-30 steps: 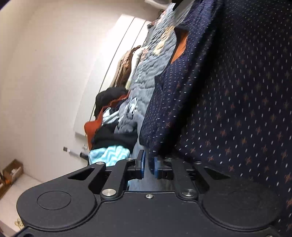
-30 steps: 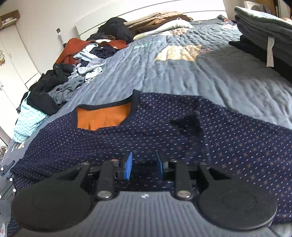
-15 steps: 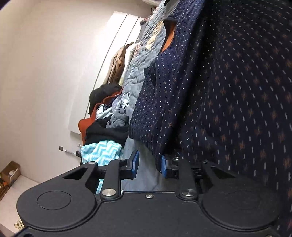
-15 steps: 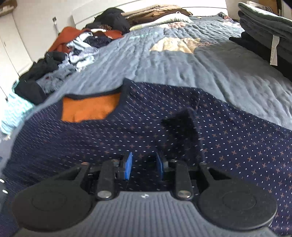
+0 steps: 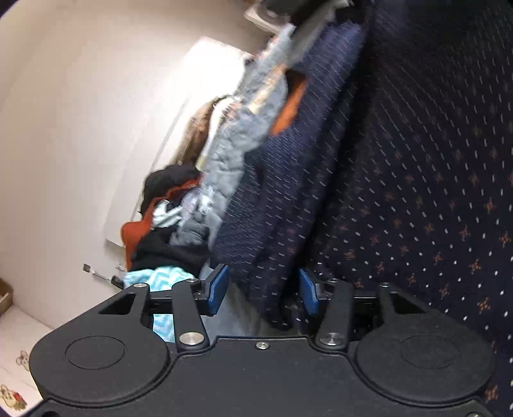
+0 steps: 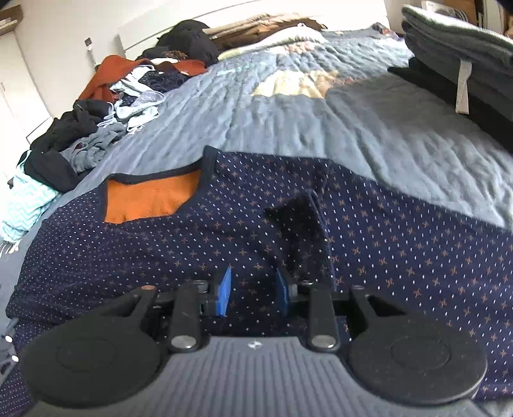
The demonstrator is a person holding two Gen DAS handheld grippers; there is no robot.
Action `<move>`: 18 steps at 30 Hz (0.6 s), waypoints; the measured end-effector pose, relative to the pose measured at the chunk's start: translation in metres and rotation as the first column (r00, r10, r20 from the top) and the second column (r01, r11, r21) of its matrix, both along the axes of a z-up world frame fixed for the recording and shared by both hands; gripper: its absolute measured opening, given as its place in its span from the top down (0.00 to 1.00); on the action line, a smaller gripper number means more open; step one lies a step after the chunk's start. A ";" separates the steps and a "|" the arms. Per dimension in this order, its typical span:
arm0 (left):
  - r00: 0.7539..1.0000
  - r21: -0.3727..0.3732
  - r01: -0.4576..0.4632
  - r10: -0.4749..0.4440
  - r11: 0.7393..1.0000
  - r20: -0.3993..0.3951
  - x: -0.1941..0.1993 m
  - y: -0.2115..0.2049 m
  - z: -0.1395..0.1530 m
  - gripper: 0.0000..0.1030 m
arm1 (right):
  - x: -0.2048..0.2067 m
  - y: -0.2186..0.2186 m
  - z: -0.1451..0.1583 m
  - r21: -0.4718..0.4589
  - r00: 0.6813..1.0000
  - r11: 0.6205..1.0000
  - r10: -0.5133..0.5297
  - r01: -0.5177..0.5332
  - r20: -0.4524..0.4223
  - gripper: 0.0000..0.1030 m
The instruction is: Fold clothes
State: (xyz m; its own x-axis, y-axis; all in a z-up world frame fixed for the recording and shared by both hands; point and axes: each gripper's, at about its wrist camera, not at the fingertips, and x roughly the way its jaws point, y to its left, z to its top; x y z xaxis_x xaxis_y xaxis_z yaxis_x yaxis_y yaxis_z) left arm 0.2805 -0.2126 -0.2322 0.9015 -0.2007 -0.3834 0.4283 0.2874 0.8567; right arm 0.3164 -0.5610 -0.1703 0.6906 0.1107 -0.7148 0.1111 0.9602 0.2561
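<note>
Your navy patterned sweater (image 6: 368,231) lies spread flat on the bed's blue-grey quilt (image 6: 320,128), neckline toward the headboard, with its orange lining (image 6: 150,199) showing inside the collar. Take that sweater as your landmark.

Your right gripper (image 6: 253,292) sits low over the sweater's near part, just right of the collar opening. Its blue pads (image 6: 224,290) stand apart, released, with flat cloth showing between them and nothing clamped. Just beyond the right pad, a dark fold of the sweater (image 6: 301,224) rises in a ridge running away from the gripper.

Your left gripper (image 5: 261,290) is rolled on its side, so the bed looks tilted in that view. Its jaws are spread wide and released. A hanging edge of the sweater (image 5: 275,224) drops into the gap between the pads, but neither pad presses on it. The rest of the navy cloth fills the view to the right of this gripper.

Left of the sweater, along the bed's edge, lies a heap of unfolded clothes (image 6: 96,128): black, grey, rust-orange, and a turquoise zigzag piece (image 6: 25,205) nearest you. Right of the sweater, a stack of folded dark and grey items (image 6: 465,64) rests on the quilt. Beyond the collar, tan and brown garments (image 6: 263,27) lie near the headboard.
</note>
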 end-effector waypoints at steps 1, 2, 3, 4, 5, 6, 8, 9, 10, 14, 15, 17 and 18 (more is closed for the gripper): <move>1.000 0.002 -0.008 0.008 1.000 -0.007 0.001 0.000 -0.002 0.90 | 0.000 0.001 -0.001 -0.008 1.000 1.000 -0.002 0.002 -0.001 0.71; 1.000 0.002 -0.012 0.012 1.000 -0.010 0.001 0.000 -0.004 0.90 | 0.001 0.002 -0.002 -0.017 1.000 1.000 -0.004 0.004 -0.002 0.71; 1.000 0.002 -0.017 0.017 1.000 -0.013 0.000 0.000 -0.006 0.91 | -0.001 0.001 -0.001 -0.012 1.000 1.000 -0.011 0.011 -0.002 0.72; 1.000 -0.003 -0.019 0.019 1.000 -0.018 -0.001 0.002 -0.005 0.91 | -0.002 0.000 0.001 -0.003 1.000 1.000 -0.021 0.021 -0.001 0.72; 0.999 -0.010 -0.020 0.020 1.000 -0.025 -0.003 0.003 -0.003 0.90 | -0.004 -0.002 0.003 0.006 1.000 1.000 -0.030 0.030 0.000 0.72; 0.999 -0.024 -0.023 0.022 0.999 -0.036 -0.004 0.006 0.000 0.86 | -0.005 -0.003 0.005 0.015 0.999 0.999 -0.039 0.039 0.000 0.71; 0.996 -0.076 -0.059 0.054 0.995 -0.072 -0.006 0.012 0.011 0.67 | -0.015 -0.012 0.014 0.059 0.998 0.997 -0.058 0.056 0.027 0.71; 0.992 -0.123 -0.079 0.066 0.989 -0.109 -0.007 0.018 0.020 0.64 | -0.019 -0.017 0.017 0.075 0.997 0.995 -0.067 0.064 0.037 0.71; 0.985 -0.173 -0.101 0.074 0.980 -0.156 -0.006 0.024 0.031 0.63 | -0.024 -0.021 0.020 0.084 0.996 0.994 -0.075 0.071 0.042 0.71; 0.948 -0.365 -0.177 0.059 0.914 -0.312 0.001 0.048 0.076 0.53 | -0.037 -0.031 0.024 0.087 0.994 0.992 -0.091 0.086 0.057 0.71; 0.938 -0.400 -0.197 0.054 0.895 -0.343 0.006 0.051 0.085 0.52 | -0.035 -0.032 0.023 0.084 0.994 0.993 -0.090 0.085 0.056 0.71; 0.921 -0.449 -0.224 0.037 0.865 -0.387 0.027 0.054 0.105 0.48 | -0.029 -0.033 0.020 0.076 0.995 0.994 -0.087 0.083 0.051 0.71; 0.920 -0.453 -0.221 0.029 0.864 -0.392 0.037 0.054 0.111 0.46 | -0.026 -0.033 0.018 0.072 0.995 0.994 -0.085 0.082 0.049 0.71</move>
State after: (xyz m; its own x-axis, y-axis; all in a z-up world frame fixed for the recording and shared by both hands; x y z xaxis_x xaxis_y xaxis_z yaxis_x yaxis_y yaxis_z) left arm 0.3176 -0.1591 -0.1209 0.7487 -0.3397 -0.5692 0.6088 0.6920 0.3879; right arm 0.2901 -0.5941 -0.1522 0.7353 0.0991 -0.6704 0.1751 0.9279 0.3292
